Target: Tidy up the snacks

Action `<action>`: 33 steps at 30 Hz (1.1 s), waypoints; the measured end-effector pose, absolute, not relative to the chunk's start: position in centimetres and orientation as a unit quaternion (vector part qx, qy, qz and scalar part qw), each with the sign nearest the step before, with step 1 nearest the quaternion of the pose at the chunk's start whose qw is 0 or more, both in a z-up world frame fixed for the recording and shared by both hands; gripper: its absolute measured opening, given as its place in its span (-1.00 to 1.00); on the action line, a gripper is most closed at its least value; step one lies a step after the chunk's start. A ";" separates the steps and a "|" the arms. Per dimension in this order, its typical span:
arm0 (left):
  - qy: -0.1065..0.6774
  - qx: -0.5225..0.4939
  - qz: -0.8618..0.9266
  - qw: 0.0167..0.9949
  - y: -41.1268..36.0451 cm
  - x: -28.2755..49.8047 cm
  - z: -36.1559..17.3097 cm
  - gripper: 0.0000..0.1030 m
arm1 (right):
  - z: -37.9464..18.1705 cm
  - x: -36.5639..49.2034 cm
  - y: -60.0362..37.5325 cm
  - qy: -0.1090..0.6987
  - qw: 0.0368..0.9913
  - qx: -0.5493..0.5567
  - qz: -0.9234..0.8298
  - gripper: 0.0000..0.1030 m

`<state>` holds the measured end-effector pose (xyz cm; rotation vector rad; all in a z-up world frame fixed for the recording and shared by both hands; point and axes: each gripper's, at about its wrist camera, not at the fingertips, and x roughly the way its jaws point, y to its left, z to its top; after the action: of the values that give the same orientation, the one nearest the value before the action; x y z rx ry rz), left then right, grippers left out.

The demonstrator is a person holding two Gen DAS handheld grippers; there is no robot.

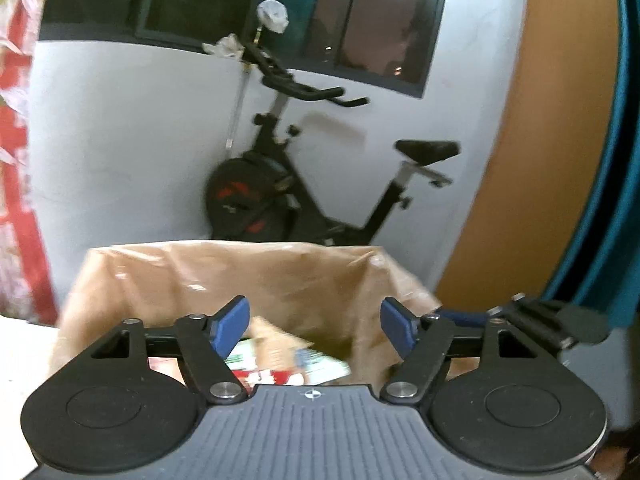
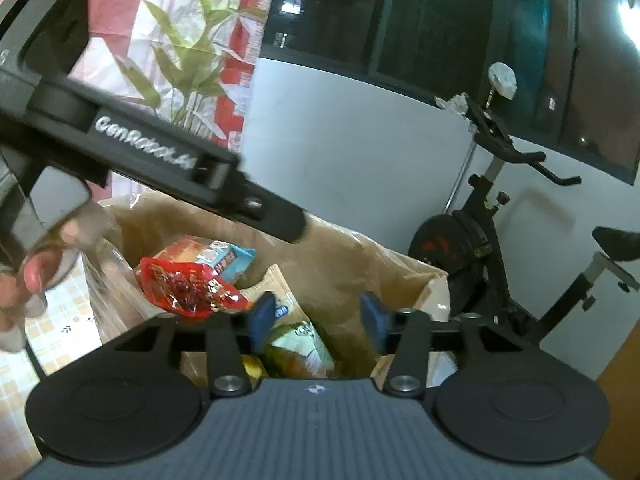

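A brown paper bag (image 1: pixel 240 276) stands open right below both grippers. My left gripper (image 1: pixel 314 322) hangs over its mouth, open, nothing between its blue pads (image 1: pixel 232 320). Under it lie a green-and-white packet (image 1: pixel 320 364) and a red-and-white one (image 1: pixel 272 378). My right gripper (image 2: pixel 318 320) is also open and empty above the bag (image 2: pixel 352 256). Inside are a red packet (image 2: pixel 192 288), a blue-and-orange packet (image 2: pixel 218 256) and a pale green packet (image 2: pixel 300 338). The left gripper's black housing (image 2: pixel 152 152) crosses the upper left of the right wrist view, held by a hand (image 2: pixel 36 276).
A black exercise bike (image 1: pixel 304 192) stands against the white wall behind the bag, under a dark window (image 1: pixel 200 0). A wooden door (image 1: pixel 540 140) is at the right, a red floral curtain (image 2: pixel 180 40) at the left. The bag rests on a tiled tabletop (image 2: pixel 60 332).
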<state>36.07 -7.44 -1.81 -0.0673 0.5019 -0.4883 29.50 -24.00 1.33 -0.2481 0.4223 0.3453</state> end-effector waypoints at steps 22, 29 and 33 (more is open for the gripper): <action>0.183 0.045 -0.075 0.979 -3.2 25.3 5.9 0.84 | 9.9 21.1 -24.7 0.175 0.976 0.024 0.126 0.99; 0.154 0.014 -0.064 0.986 -2.1 19.5 7.6 0.85 | 12.4 16.0 -23.4 0.162 0.980 0.018 0.112 1.00; 0.144 0.017 -0.034 0.989 -1.7 16.2 8.8 0.85 | 13.3 13.6 -22.9 0.155 0.983 0.014 0.100 1.00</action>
<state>16.24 -1.75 8.75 0.0339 0.2900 -0.0688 13.57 -22.87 13.26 0.0284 0.3108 0.2016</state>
